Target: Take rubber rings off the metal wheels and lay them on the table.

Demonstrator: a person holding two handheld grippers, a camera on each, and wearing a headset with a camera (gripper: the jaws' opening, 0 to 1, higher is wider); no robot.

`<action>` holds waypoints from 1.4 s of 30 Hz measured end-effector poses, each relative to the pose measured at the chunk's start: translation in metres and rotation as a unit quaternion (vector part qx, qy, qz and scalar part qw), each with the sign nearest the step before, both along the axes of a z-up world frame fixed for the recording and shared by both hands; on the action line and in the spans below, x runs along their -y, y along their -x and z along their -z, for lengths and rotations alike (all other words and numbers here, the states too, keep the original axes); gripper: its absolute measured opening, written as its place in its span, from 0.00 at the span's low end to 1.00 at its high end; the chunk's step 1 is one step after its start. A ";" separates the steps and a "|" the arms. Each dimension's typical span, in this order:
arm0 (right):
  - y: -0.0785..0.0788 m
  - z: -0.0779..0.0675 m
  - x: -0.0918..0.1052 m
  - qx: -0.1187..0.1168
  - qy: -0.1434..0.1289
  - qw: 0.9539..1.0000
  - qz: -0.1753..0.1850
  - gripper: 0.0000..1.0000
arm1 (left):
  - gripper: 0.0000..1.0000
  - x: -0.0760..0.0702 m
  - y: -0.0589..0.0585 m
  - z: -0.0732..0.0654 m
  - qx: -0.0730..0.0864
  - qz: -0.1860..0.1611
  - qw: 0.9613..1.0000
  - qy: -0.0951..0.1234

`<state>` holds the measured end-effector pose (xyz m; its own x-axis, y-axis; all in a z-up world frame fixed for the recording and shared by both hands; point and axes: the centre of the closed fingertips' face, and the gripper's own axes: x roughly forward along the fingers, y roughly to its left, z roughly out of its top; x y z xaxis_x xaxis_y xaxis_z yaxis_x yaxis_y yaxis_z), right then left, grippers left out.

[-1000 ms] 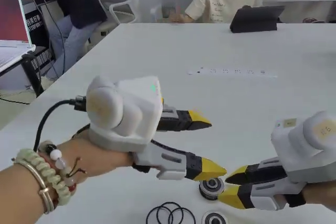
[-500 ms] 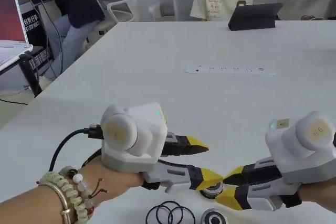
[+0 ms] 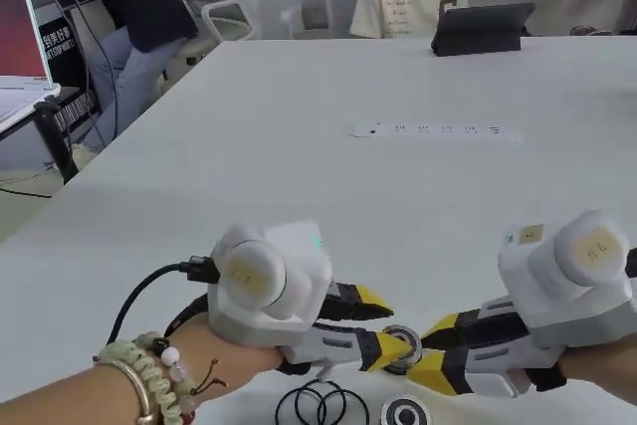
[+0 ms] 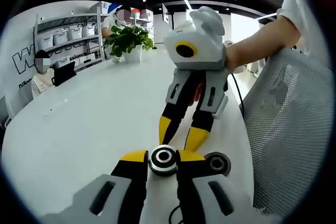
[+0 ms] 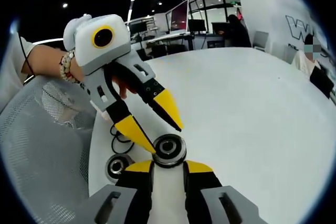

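Head view shows your two grippers meeting tip to tip over the white table (image 3: 299, 146). Your left gripper (image 3: 395, 323) and your right gripper (image 3: 421, 350) face each other across one metal wheel (image 3: 401, 337), which lies flat on the table and has a dark outer band. In the left gripper view the left jaws are spread to the width of this wheel, and their yellow tips touch its rim on both sides. I cannot tell whether they squeeze it. In the right gripper view the right jaws are spread, with the wheel just in front of their tips. A second metal wheel (image 3: 405, 413) lies at 6 o'clock from the first one, near but apart. Loose black rubber rings (image 3: 321, 405), overlapping each other, lie flat at 8 o'clock from the first wheel.
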<state>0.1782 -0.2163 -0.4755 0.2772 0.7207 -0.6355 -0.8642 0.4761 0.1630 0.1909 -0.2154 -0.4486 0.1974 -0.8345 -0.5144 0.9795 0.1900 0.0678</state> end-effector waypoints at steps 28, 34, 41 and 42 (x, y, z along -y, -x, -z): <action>0.000 0.002 0.006 0.031 0.035 0.999 -0.028 0.04 | 0.07 -0.001 0.002 0.006 -0.020 -0.014 1.000 0.004; -0.001 0.002 0.006 0.030 0.035 0.999 -0.022 0.01 | 0.07 -0.001 0.001 0.006 -0.019 -0.016 1.000 0.008; -0.005 0.002 0.007 0.022 0.029 0.999 -0.010 0.00 | 0.07 -0.001 0.000 0.006 -0.017 -0.015 1.000 0.008; -0.005 0.002 0.008 0.019 0.028 0.999 -0.007 0.00 | 0.07 -0.001 0.000 0.006 -0.017 -0.014 1.000 0.008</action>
<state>0.1833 -0.2239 -0.4775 0.2908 0.6886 -0.6642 -0.8762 0.4705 0.1042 0.1909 -0.2149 -0.4547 0.2037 -0.8367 -0.5084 0.9753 0.2185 0.0312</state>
